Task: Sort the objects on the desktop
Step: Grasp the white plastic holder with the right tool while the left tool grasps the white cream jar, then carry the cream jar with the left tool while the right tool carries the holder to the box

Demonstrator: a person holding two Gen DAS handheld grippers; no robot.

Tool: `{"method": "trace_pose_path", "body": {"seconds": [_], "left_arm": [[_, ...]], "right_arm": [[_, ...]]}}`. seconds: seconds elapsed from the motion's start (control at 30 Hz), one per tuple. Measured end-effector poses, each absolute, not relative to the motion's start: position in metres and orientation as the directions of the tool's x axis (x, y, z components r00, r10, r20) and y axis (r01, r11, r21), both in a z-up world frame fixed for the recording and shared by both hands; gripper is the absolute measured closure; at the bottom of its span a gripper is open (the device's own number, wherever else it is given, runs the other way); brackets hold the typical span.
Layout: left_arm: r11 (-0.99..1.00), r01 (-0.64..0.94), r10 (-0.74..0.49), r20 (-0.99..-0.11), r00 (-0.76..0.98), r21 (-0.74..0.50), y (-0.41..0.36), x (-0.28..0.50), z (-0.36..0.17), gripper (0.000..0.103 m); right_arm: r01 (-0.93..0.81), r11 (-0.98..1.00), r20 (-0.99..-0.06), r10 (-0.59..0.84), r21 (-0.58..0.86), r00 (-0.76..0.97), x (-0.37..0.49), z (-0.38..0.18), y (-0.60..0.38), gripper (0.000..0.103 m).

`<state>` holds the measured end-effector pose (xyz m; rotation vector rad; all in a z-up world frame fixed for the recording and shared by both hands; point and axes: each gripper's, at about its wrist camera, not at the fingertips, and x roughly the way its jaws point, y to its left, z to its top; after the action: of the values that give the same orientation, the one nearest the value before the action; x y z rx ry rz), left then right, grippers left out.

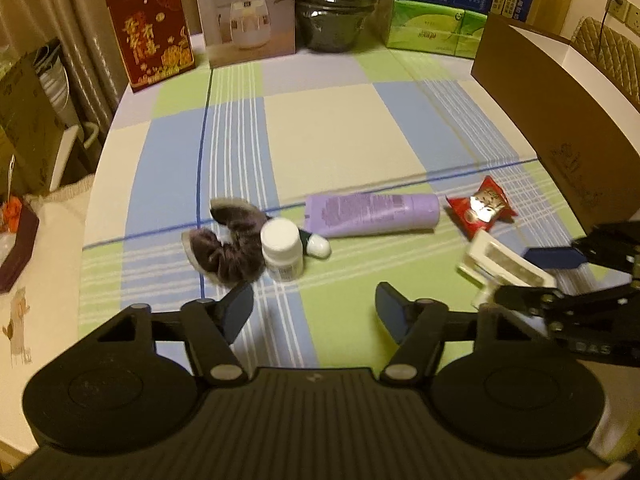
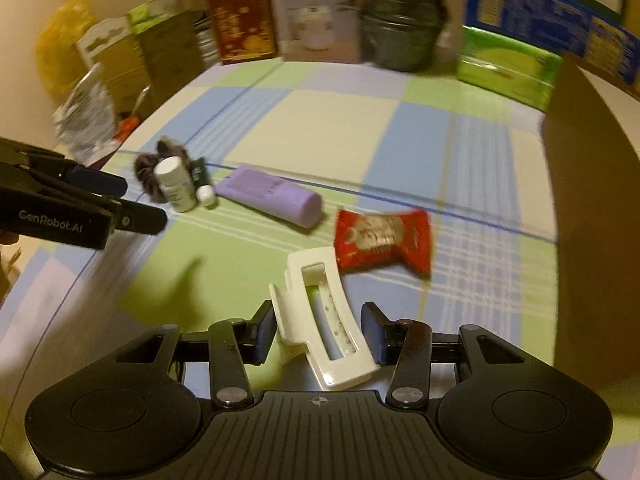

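The white hair clip (image 2: 320, 320) lies on the table (image 1: 320, 128), near its front edge and toward the right side. The right gripper (image 2: 318, 334) has one blue pad on each side of the clip. The pads look very close to it, but the picture is blurry, so I cannot tell if they squeeze it yet.

The left gripper (image 1: 314, 312) hangs over the table near the front edge, with its fingers apart and nothing between them. Just past it stands a small white bottle (image 1: 282, 248). A fuzzy grey hair tie (image 1: 228, 240) touches the bottle on its left. A little dark tube with a white cap (image 1: 318, 244) lies just behind the bottle.

A purple tube (image 1: 372, 214) lies on its side in the middle of the table. A red snack packet (image 1: 482, 206) lies just to the right of it, and the clip is near the packet, closer to the front edge.

Along the back edge stand a red card (image 1: 152, 28), a humidifier box (image 1: 246, 12), a dark jar (image 1: 336, 8) and a green pack (image 1: 432, 28). A brown cardboard box (image 1: 560, 120) stands at the right edge
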<state>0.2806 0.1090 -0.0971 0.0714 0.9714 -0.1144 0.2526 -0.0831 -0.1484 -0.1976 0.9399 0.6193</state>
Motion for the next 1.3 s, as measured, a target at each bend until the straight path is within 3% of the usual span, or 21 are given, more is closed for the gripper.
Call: {"method": "trace_pose_path", "body": {"seconds": [0.27,0.4,0.63,1.3], "left_arm": [[0.991,0.124,-0.040,-0.790,0.611,0.046,0.113,0.301,-0.101,0.061],[0.989,0.135,-0.033,-0.792,0.610,0.062,0.113,0.310,-0.107,0.063],[0.986,0.153,-0.039,-0.795,0.606,0.068,0.113,0.317,-0.118,0.080],[0.981,0.184,-0.065,-0.817,0.573,0.052,0.105,0.279,-0.108,0.081]], "right_arm": [[-0.466,0.881,-0.807,0.333,0.083,0.487,0.256,-0.145,-0.101,0.059],[-0.422,0.903,-0.821,0.298,0.078,0.487,0.258,-0.148,-0.107,0.060],[-0.373,0.923,-0.828,0.283,0.098,0.484,0.259,-0.153,-0.116,0.060],[-0.419,0.902,-0.810,0.322,0.105,0.490,0.253,-0.146,-0.115,0.063]]}}
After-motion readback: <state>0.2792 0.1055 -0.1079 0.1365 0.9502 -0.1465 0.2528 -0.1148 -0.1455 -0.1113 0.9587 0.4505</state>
